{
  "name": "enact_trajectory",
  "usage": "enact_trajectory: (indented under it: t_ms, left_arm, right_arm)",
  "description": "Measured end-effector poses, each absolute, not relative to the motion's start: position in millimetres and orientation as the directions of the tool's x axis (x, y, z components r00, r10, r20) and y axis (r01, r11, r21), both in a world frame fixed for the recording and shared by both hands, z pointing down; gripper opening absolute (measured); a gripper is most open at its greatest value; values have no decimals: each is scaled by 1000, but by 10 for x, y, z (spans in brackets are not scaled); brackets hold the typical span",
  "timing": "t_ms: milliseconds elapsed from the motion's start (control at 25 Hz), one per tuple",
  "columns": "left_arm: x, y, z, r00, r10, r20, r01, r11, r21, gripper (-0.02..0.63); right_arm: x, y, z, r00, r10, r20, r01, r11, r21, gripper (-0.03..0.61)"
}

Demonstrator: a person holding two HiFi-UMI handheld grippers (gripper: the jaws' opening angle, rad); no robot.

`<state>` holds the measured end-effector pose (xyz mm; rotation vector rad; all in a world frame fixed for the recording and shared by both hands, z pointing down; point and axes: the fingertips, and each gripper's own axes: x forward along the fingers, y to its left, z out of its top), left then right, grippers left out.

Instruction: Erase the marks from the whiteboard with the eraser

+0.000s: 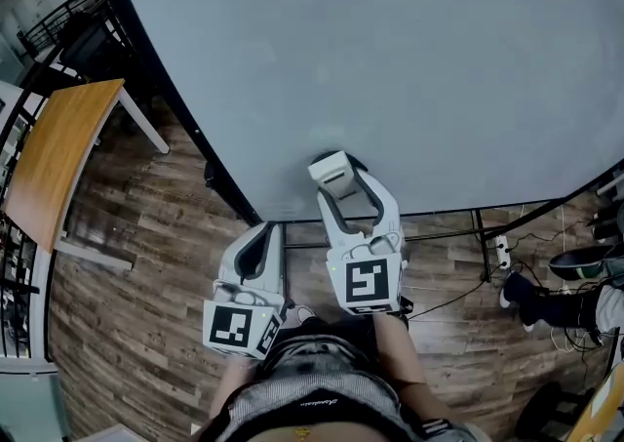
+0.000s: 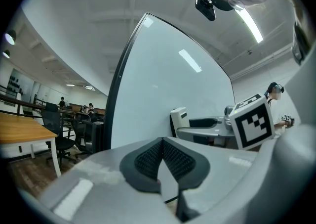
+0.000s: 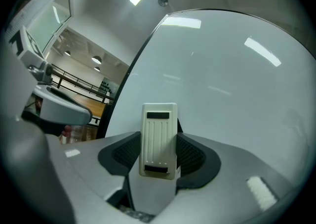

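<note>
The whiteboard (image 1: 390, 50) fills most of the head view and looks blank, with no marks that I can make out. My right gripper (image 1: 341, 186) is shut on a cream, ribbed eraser (image 1: 330, 169), which sits against the board's lower edge. In the right gripper view the eraser (image 3: 159, 139) stands upright between the dark pads, the whiteboard (image 3: 232, 84) just ahead. My left gripper (image 1: 261, 247) hangs lower and to the left, off the board. Its jaws are closed together with nothing in them, as the left gripper (image 2: 162, 155) view shows, and the whiteboard (image 2: 163, 84) rises beside it.
A wooden table (image 1: 58, 152) stands at the left on the plank floor (image 1: 146, 264). The board's black frame (image 1: 185, 123) and stand legs run down beside my grippers. Cables and a power strip (image 1: 503, 253) lie at the right. Office chairs (image 2: 54, 129) appear far off.
</note>
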<state>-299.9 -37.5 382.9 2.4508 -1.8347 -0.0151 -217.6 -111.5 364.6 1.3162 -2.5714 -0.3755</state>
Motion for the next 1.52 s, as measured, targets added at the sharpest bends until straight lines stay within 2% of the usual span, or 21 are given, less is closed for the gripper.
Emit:
enact_trajectory:
  t_ms: [400, 720, 1080, 1280, 1520]
  left_arm:
    - [-2320, -587, 3798, 299, -953, 55, -952, -295, 77, 5]
    - [-1470, -718, 3770, 322, -945, 62, -946, -318, 63, 5]
    - [-1001, -906, 3756, 304, -951, 61, -952, -301, 59, 5]
    - [-418, -1056, 3751, 305, -950, 61, -952, -302, 56, 5]
    - [-231, -1102, 3732, 311, -948, 62, -950, -308, 58, 5]
  right_arm:
    - [-1557, -1231, 3533, -583, -809, 81, -754, 575, 319, 232]
    - [-835, -1284, 3500, -608, -790, 73, -745, 600, 290, 232]
    - [-348, -1429, 3495, -626, -777, 69, -734, 616, 285, 232]
    - [332, -1570, 3498, -614, -787, 63, -749, 606, 269, 233]
    - [589, -1611, 3472, -604, -793, 77, -753, 600, 272, 232]
